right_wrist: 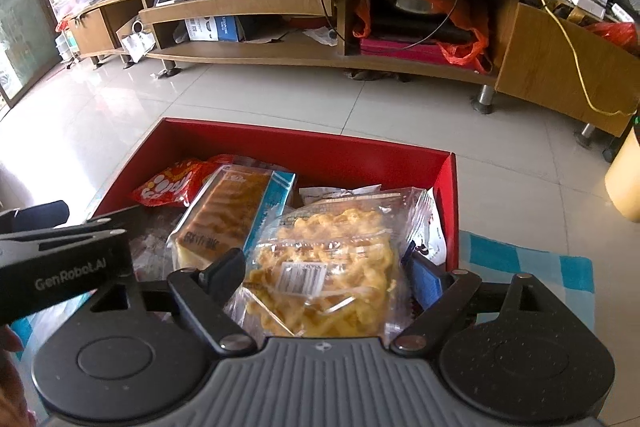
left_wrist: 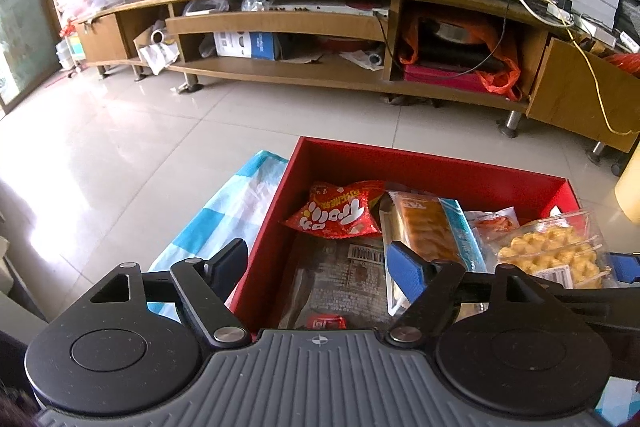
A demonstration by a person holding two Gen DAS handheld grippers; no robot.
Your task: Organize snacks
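A red box [left_wrist: 420,163] [right_wrist: 304,135] holds several snacks: a red puffed packet [left_wrist: 340,215] [right_wrist: 168,187], a long cake pack with a blue stripe [left_wrist: 432,227] [right_wrist: 228,211], and a flat dark packet with a barcode [left_wrist: 340,283]. My left gripper [left_wrist: 316,267] is open over the dark packet. It straddles the box's left wall, and its pads touch nothing. My right gripper [right_wrist: 326,275] is closed on a clear bag of yellow waffle snacks [right_wrist: 320,259] [left_wrist: 548,251], over the box's right side and above the other packs.
The box sits on a blue and white checked cloth [left_wrist: 224,211] [right_wrist: 520,259]. Beyond it is tiled floor [left_wrist: 160,131], then a long cluttered wooden TV stand [left_wrist: 320,67]. A pale yellow cylinder [right_wrist: 624,183] stands at the right. The left gripper's housing [right_wrist: 68,267] is close on the right gripper's left.
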